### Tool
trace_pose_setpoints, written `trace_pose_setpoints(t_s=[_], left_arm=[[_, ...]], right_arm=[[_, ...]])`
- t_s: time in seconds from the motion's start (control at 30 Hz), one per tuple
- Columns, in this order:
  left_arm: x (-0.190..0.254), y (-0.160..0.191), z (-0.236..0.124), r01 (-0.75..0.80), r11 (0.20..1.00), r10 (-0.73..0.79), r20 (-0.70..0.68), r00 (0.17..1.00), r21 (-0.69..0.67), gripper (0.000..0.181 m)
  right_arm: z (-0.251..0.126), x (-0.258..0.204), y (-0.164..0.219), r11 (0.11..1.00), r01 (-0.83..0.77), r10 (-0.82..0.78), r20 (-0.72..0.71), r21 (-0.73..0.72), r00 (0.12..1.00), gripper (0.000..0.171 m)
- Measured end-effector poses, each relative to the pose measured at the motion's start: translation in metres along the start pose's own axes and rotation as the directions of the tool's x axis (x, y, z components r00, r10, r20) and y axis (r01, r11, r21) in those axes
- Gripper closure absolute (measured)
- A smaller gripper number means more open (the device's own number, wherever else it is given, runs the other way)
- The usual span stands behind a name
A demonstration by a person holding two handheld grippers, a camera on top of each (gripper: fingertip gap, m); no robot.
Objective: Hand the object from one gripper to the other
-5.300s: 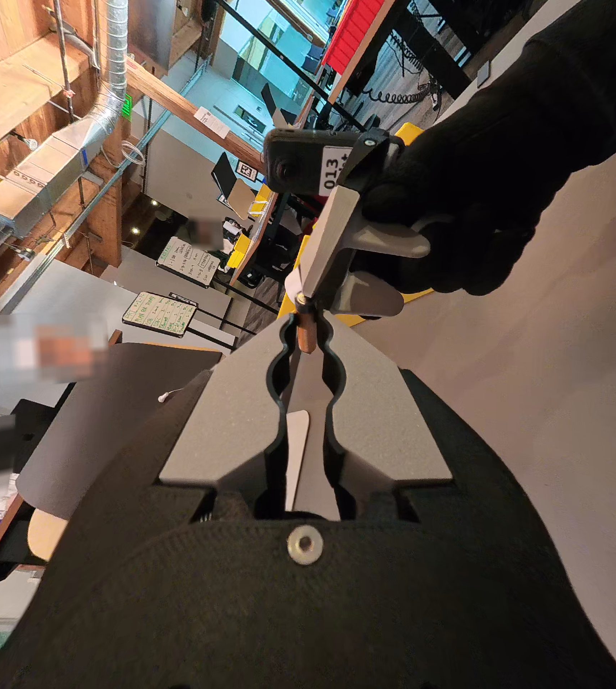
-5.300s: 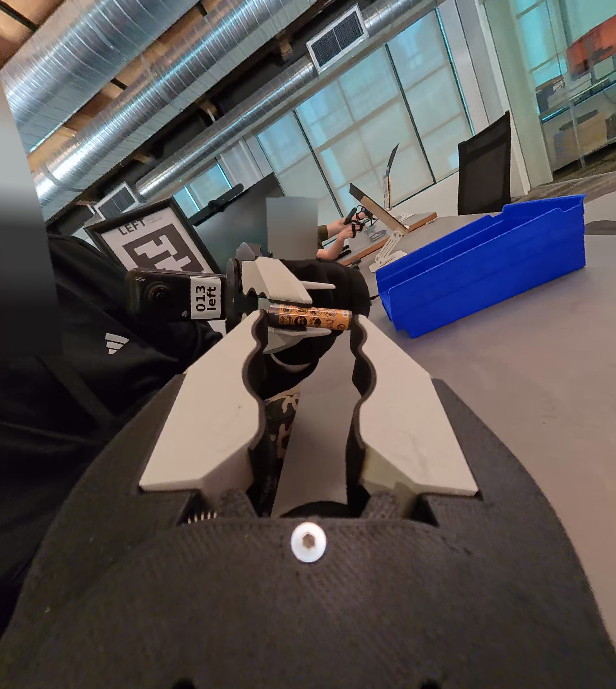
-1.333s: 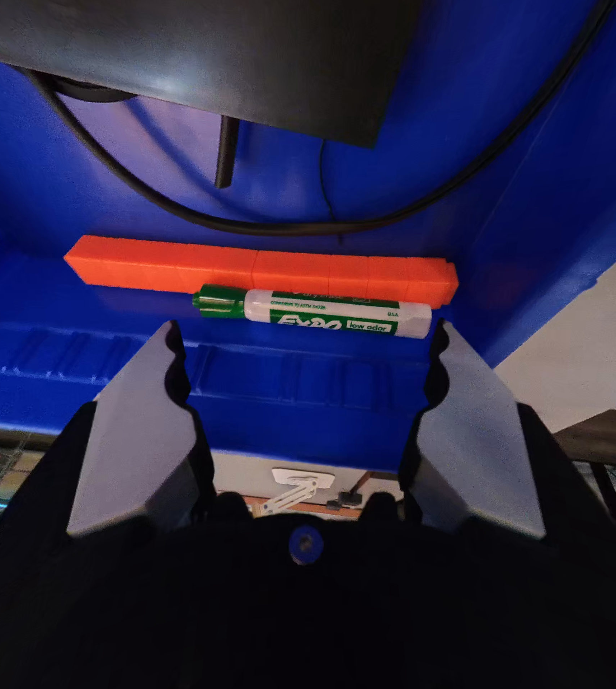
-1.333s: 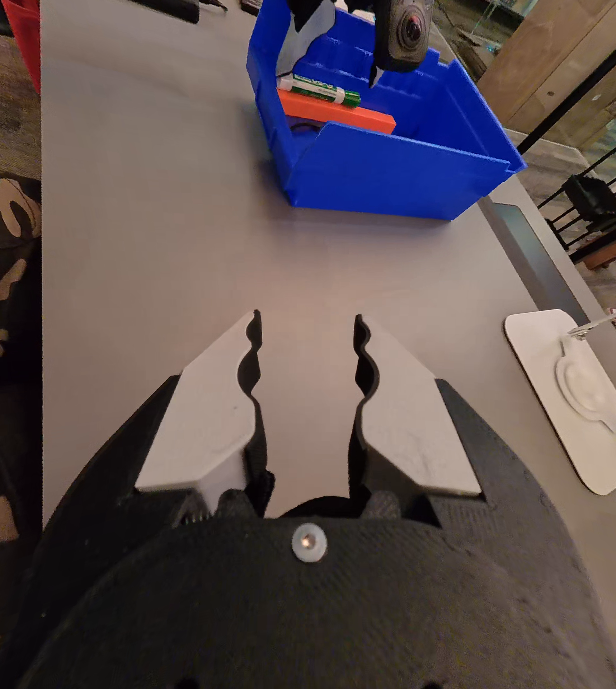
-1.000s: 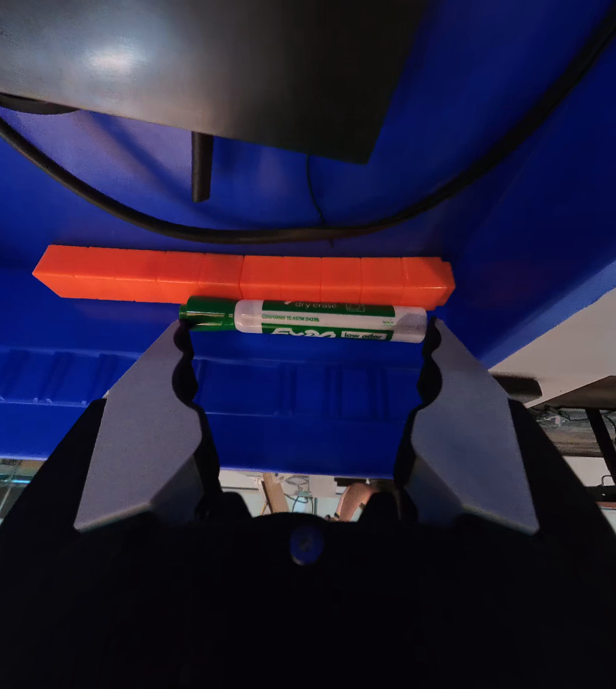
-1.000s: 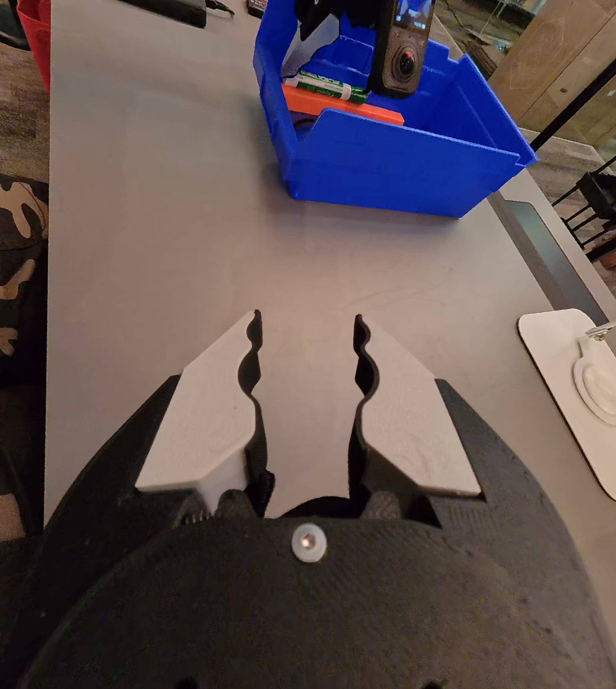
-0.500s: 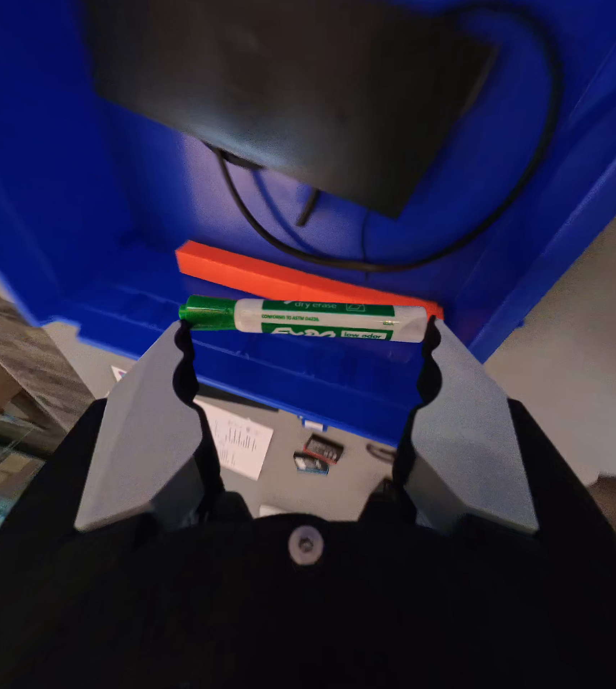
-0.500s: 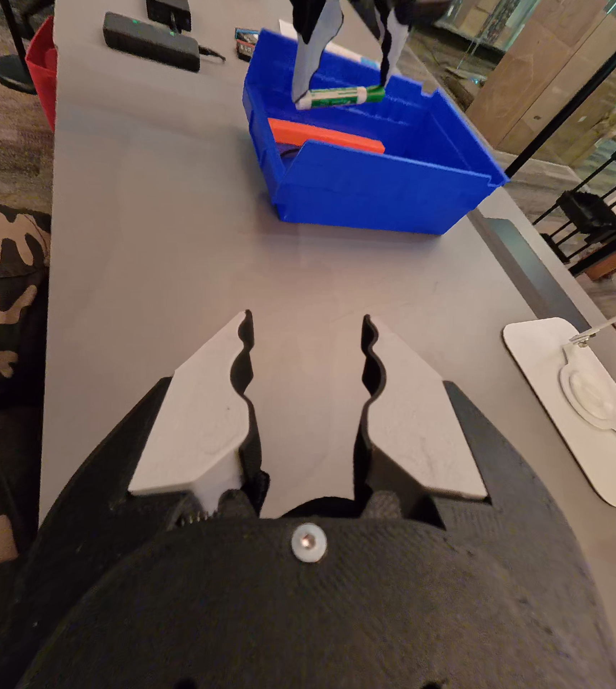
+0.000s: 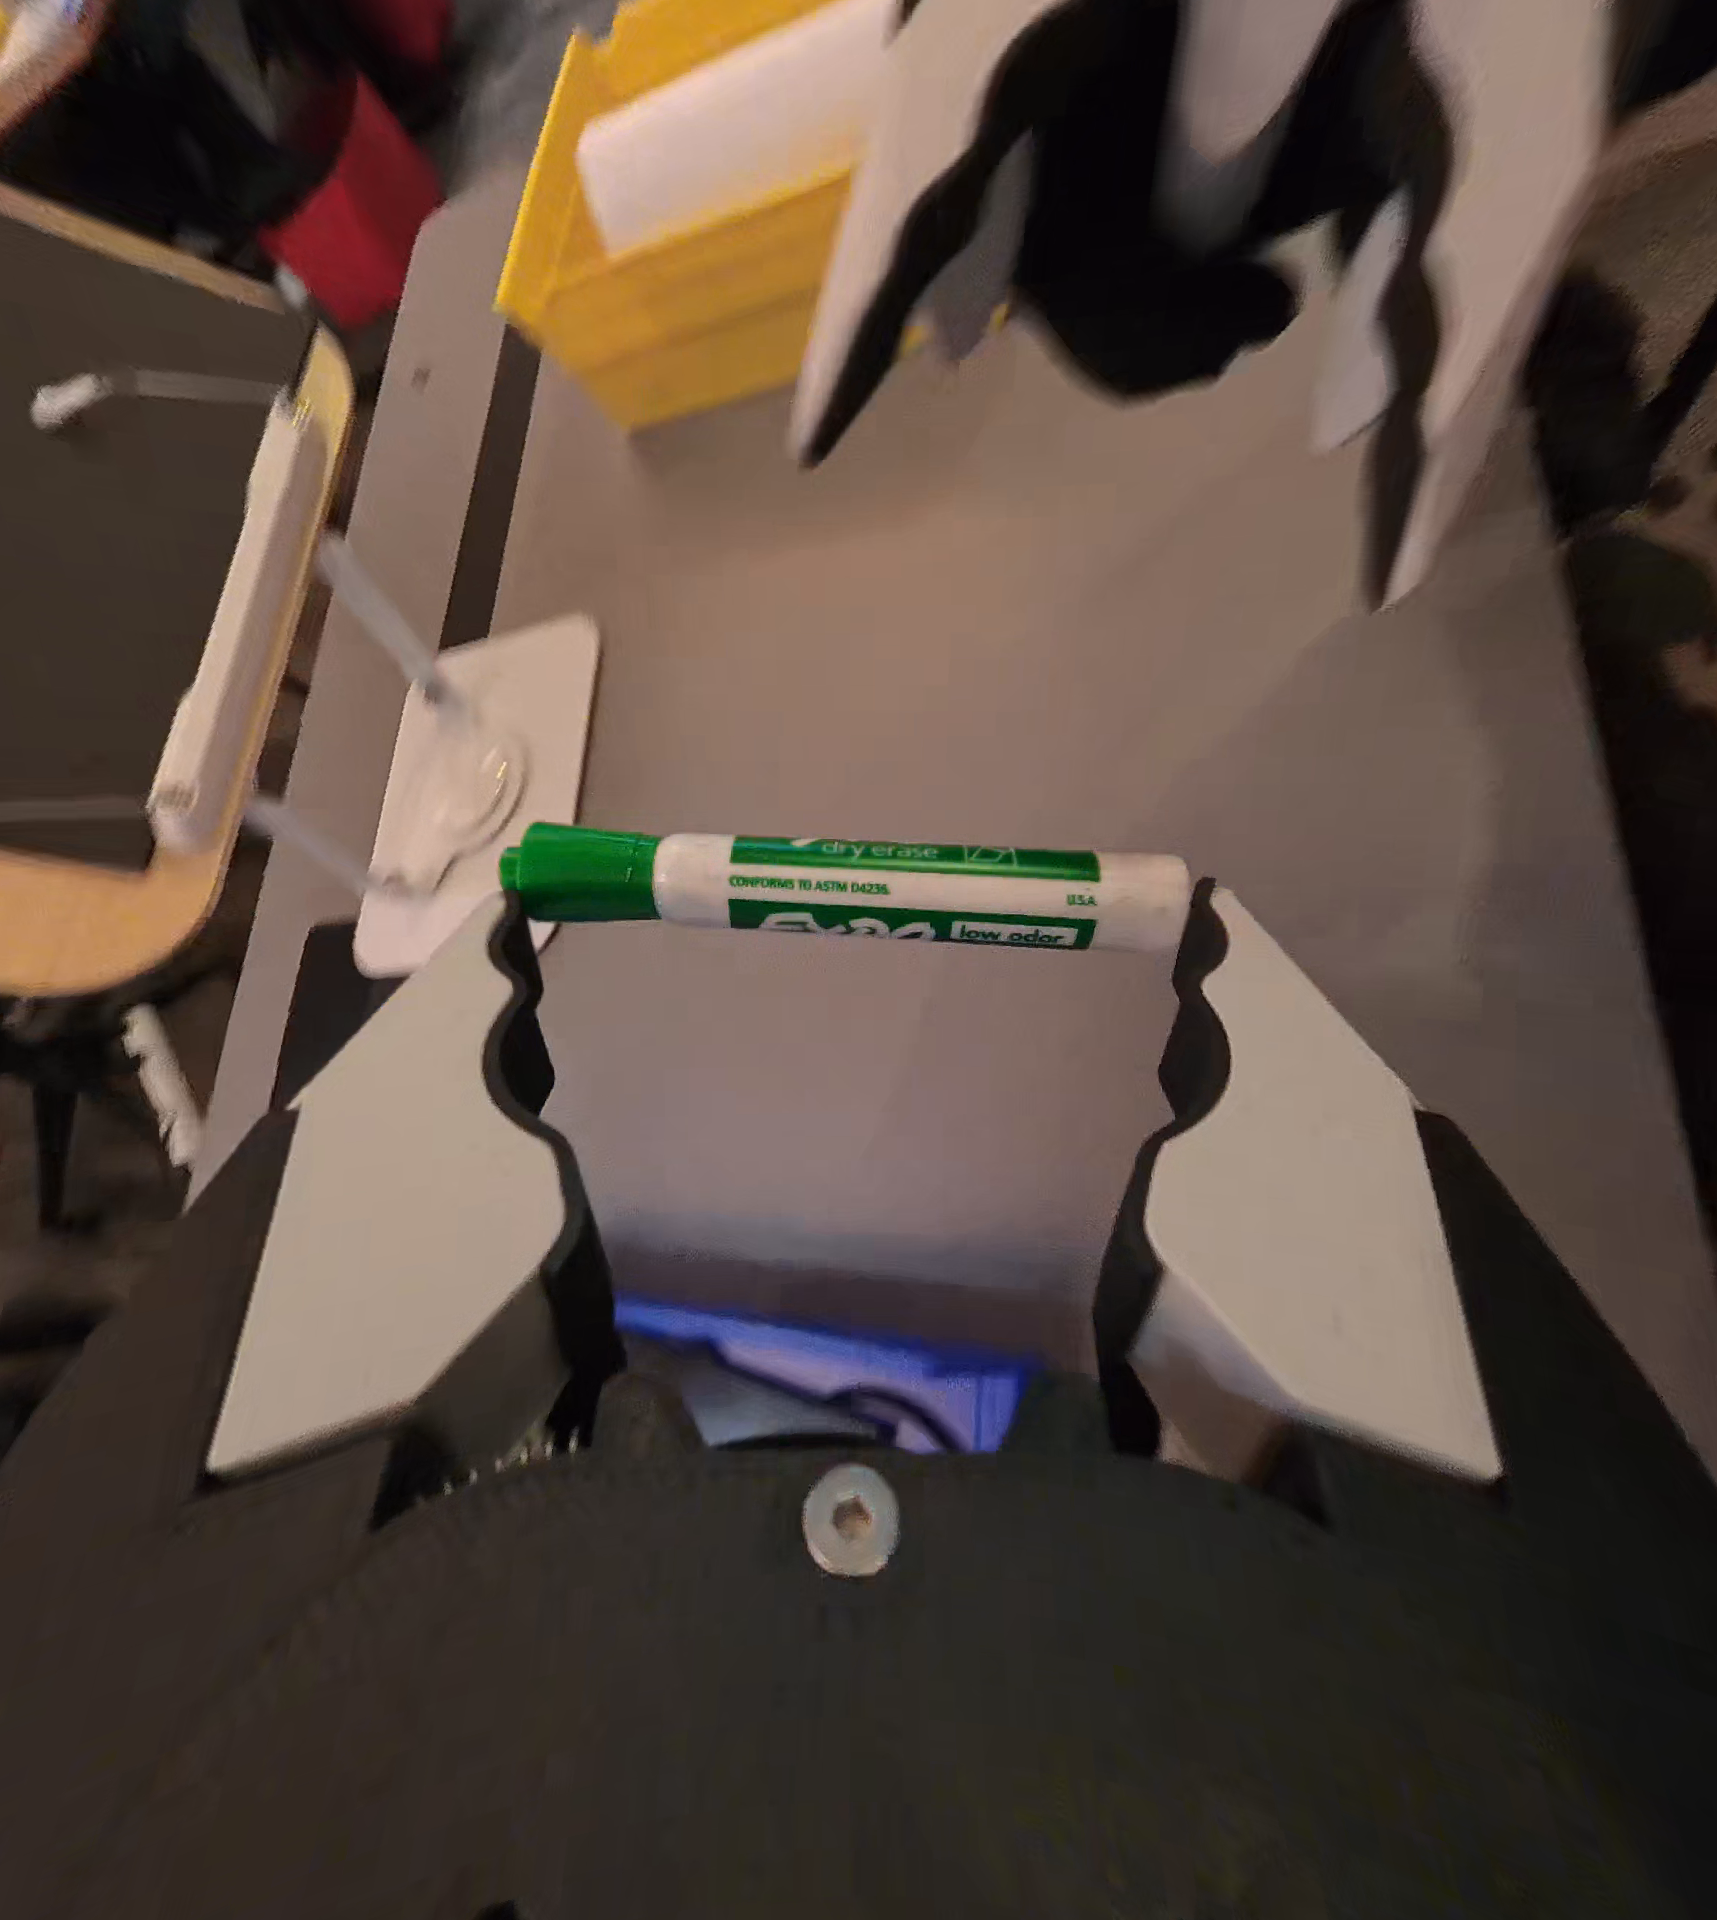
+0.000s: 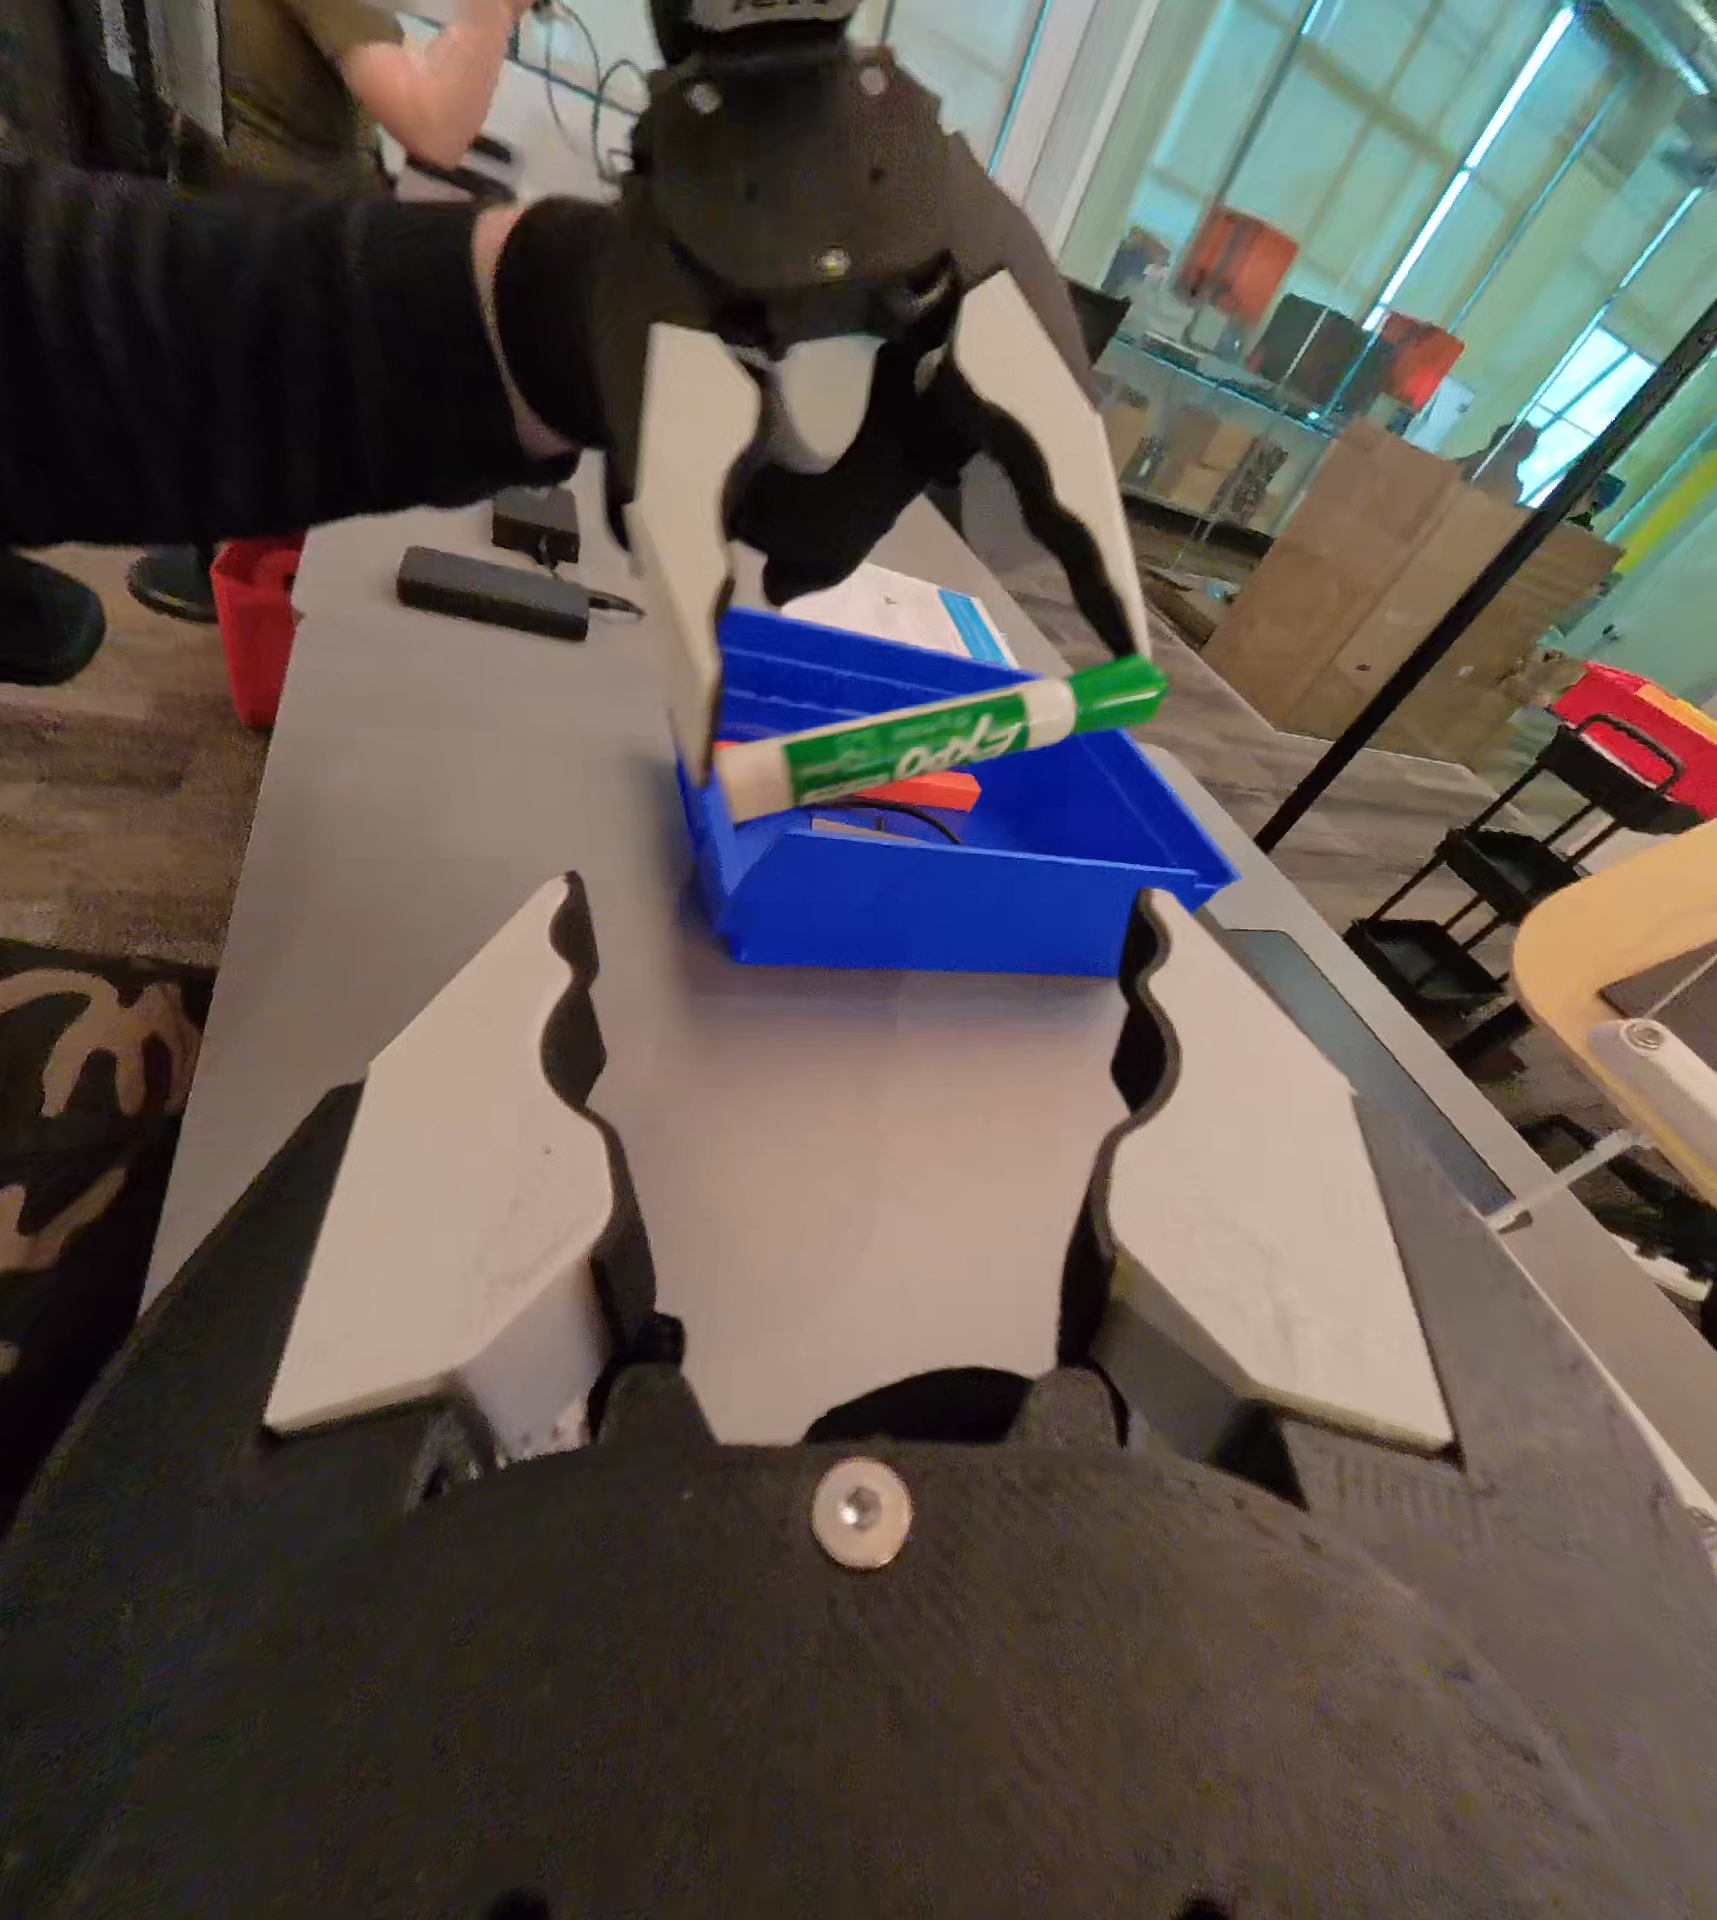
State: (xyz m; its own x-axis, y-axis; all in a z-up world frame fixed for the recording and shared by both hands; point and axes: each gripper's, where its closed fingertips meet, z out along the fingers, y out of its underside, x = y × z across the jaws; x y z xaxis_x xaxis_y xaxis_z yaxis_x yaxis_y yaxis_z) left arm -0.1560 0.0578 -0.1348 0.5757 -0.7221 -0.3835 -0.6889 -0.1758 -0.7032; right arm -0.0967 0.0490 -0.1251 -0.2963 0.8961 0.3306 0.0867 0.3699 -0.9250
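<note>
A green and white dry-erase marker (image 9: pixel 885 888) is held end to end between the fingertips of my left gripper (image 9: pixel 849 906), cap to the left. It is in the air above the grey table (image 9: pixel 1041 675). In the right wrist view the left gripper (image 10: pixel 916 717) hangs over the blue bin (image 10: pixel 937 914) with the marker (image 10: pixel 937 740) tilted, cap end higher. My right gripper (image 10: pixel 859 894) is open wide and empty, facing the marker from a short distance. It also shows blurred at the top of the left wrist view (image 9: pixel 1093 520).
An orange bar (image 10: pixel 947 795) and a black cable lie in the blue bin. A yellow bin (image 9: pixel 688 281) and a white stand base (image 9: pixel 490 769) sit on the table. A black power brick (image 10: pixel 490 592) and red bin (image 10: pixel 256 623) are behind. Camouflage trousers (image 10: pixel 33 1091) are at the left.
My left gripper closed on the marker in the bin, lifted it out and swung to face the right gripper. My right gripper opened wider and tilted up toward it.
</note>
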Motion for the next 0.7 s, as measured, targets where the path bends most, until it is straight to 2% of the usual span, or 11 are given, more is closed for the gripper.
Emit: trace_pose_setpoints(t_s=[0.2,0.37,0.5,0.57,0.67,0.7], left_arm=[[0.042,-0.053,0.018,-0.034,0.985,0.055,-0.118,0.991,0.171,0.062],[0.056,-0.061,0.031,-0.070,0.984,0.095,-0.152,0.984,0.165,0.062],[0.062,-0.066,0.034,-0.059,0.980,0.099,-0.202,0.974,0.192,0.062],[0.064,-0.067,0.038,-0.071,0.980,0.110,-0.209,0.972,0.186,0.062],[0.070,-0.065,0.045,-0.083,0.981,0.122,-0.228,0.966,0.175,0.061],[0.071,-0.065,0.047,-0.081,0.981,0.122,-0.236,0.964,0.173,0.061]], right_arm=[[-0.005,-0.007,-0.006,0.997,-0.073,0.072,0.022,0.039,0.997,0.043],[-0.013,-0.014,0.002,0.999,-0.027,0.028,-0.015,0.039,1.000,0.044],[-0.021,-0.019,0.004,0.999,0.013,-0.012,-0.016,0.046,1.000,0.057],[-0.023,-0.022,0.007,0.999,0.025,-0.024,-0.011,0.041,1.000,0.055],[-0.025,-0.021,0.009,0.999,0.014,-0.013,-0.022,0.044,1.000,0.042],[-0.025,-0.021,0.011,0.999,0.020,-0.020,-0.020,0.037,1.000,0.044]])
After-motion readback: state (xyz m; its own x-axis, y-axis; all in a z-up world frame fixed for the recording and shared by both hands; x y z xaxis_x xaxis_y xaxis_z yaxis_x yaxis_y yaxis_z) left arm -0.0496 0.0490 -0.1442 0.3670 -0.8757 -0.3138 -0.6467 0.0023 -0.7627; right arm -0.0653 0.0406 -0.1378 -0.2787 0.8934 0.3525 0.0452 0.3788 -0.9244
